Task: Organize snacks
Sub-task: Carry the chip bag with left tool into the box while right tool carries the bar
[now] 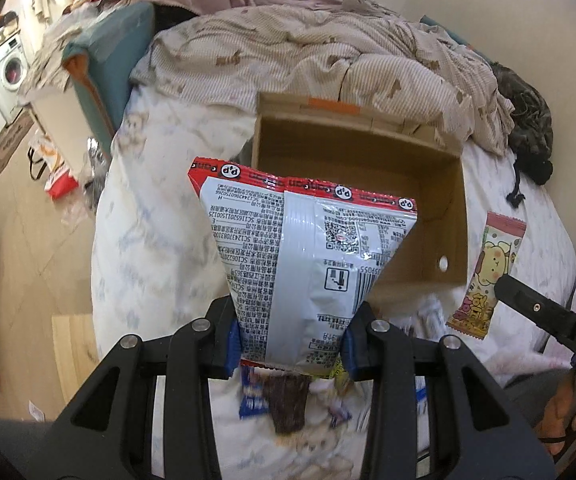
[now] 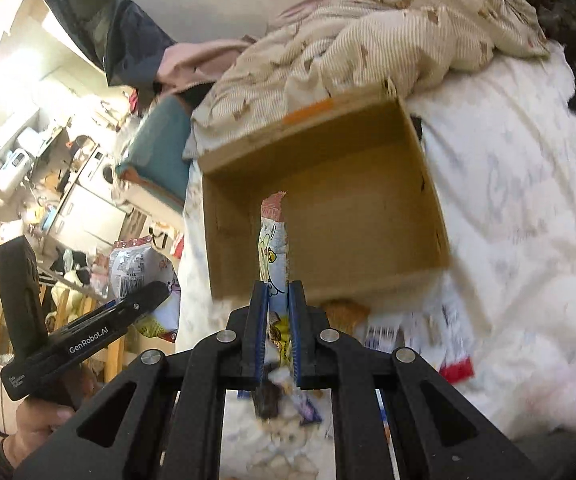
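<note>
While the left claw [image 1: 290, 350] grips the bottom edge of a large silver-white snack bag [image 1: 308, 264] with a red top seam and dense printed text, the bag stands upright before an open cardboard box [image 1: 454, 216] on the bed [image 1: 147, 248]. Pinched shut between narrow blue pads, the right claw [image 2: 279, 332] holds a slim candy packet [image 2: 273, 236] with a pink crimped end and a yellow cartoon figure, raised edge-on over the box's near wall. An orange tape strip marks the box's far flap, which lies against a rumpled striped duvet [image 1: 308, 52]. More snack packets [image 2: 416, 332] lie scattered on the white bedsheet below both claws, blurred beyond reading. A dark garment [image 1: 528, 124] lies at the bed's far right. A washing machine [image 1: 7, 68] and cluttered shelves stand across the room. A hand [image 2: 37, 424] holds the left device's grip, cut off at the frame's edge.
</note>
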